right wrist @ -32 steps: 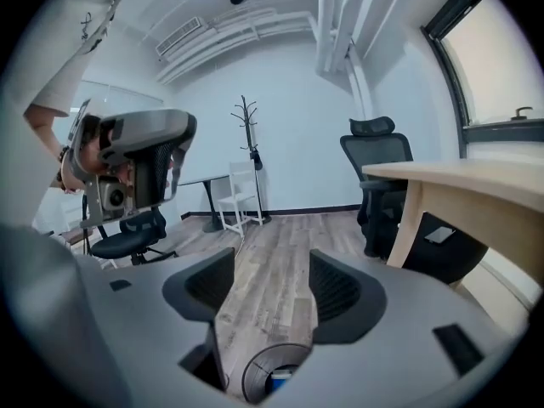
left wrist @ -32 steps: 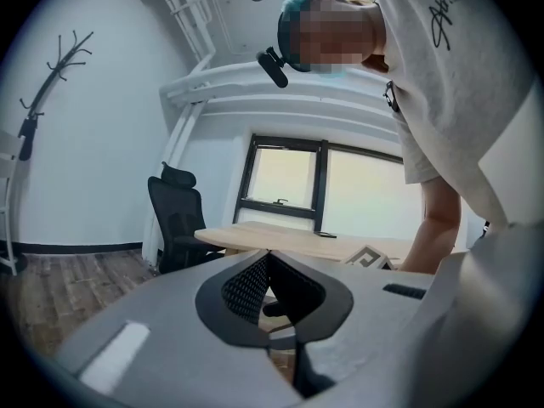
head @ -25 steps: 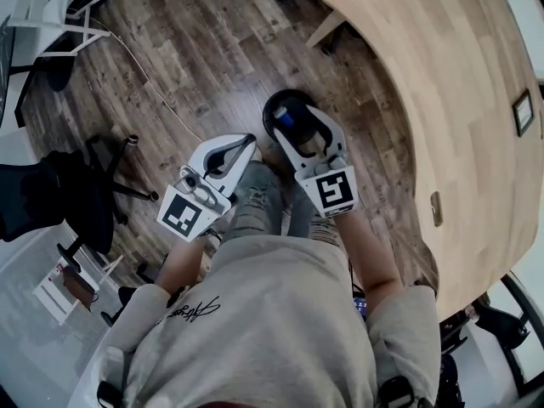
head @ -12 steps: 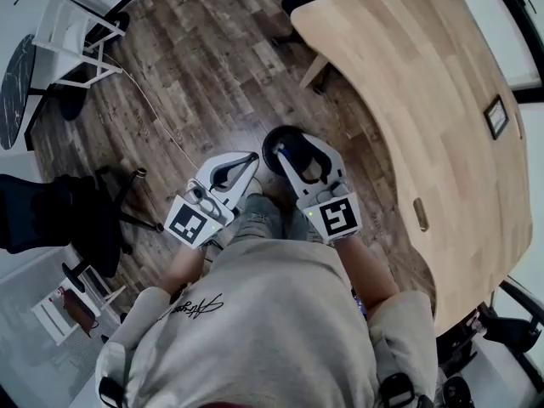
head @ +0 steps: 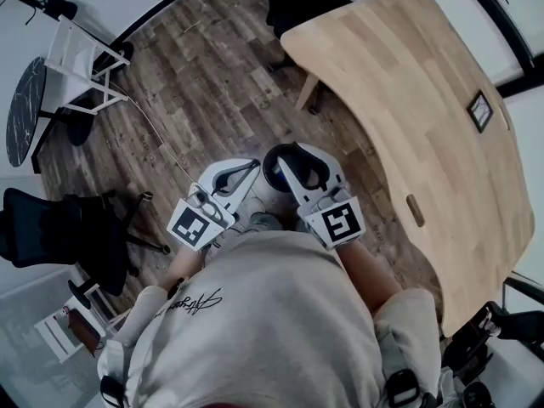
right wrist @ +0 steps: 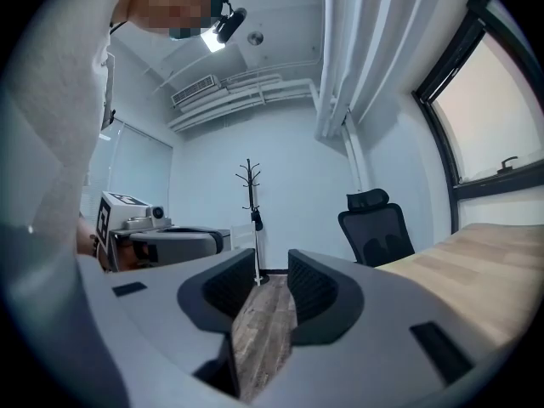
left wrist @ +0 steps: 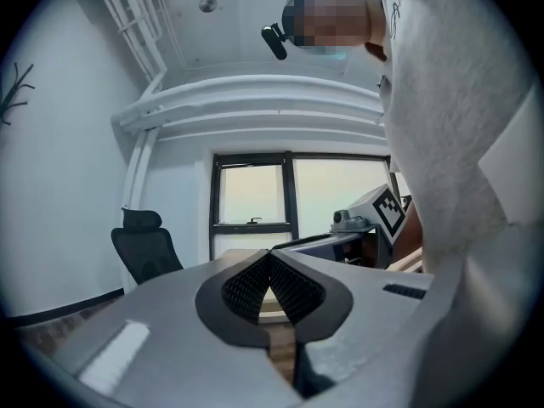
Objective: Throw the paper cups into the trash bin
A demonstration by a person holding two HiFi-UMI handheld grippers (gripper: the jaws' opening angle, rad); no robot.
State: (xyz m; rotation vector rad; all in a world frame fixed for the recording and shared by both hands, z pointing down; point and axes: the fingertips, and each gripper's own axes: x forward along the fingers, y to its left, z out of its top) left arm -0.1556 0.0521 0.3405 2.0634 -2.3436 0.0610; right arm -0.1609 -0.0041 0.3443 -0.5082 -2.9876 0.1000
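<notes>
No paper cup shows in any view. In the head view the dark round trash bin (head: 271, 167) stands on the wood floor by the person's feet, mostly hidden under my right gripper (head: 298, 157). That gripper's jaws are closing, a narrow gap still between them and nothing in it (right wrist: 272, 266). My left gripper (head: 247, 169) hangs just left of the bin, its pads touching at the tips, empty (left wrist: 269, 255). Both gripper views look level across the room, not down at the bin.
A large curved wooden table (head: 425, 100) fills the right side, with a small dark frame (head: 479, 110) on it. A black office chair (head: 51, 228) stands at the left and a white stand (head: 85, 58) at the far left. A coat rack (right wrist: 251, 202) and another chair (right wrist: 374, 228) stand ahead.
The right gripper's jaws have narrowed. Both grippers have drawn back toward the body, and the right one now covers more of the bin, hiding the blue thing seen inside earlier.
</notes>
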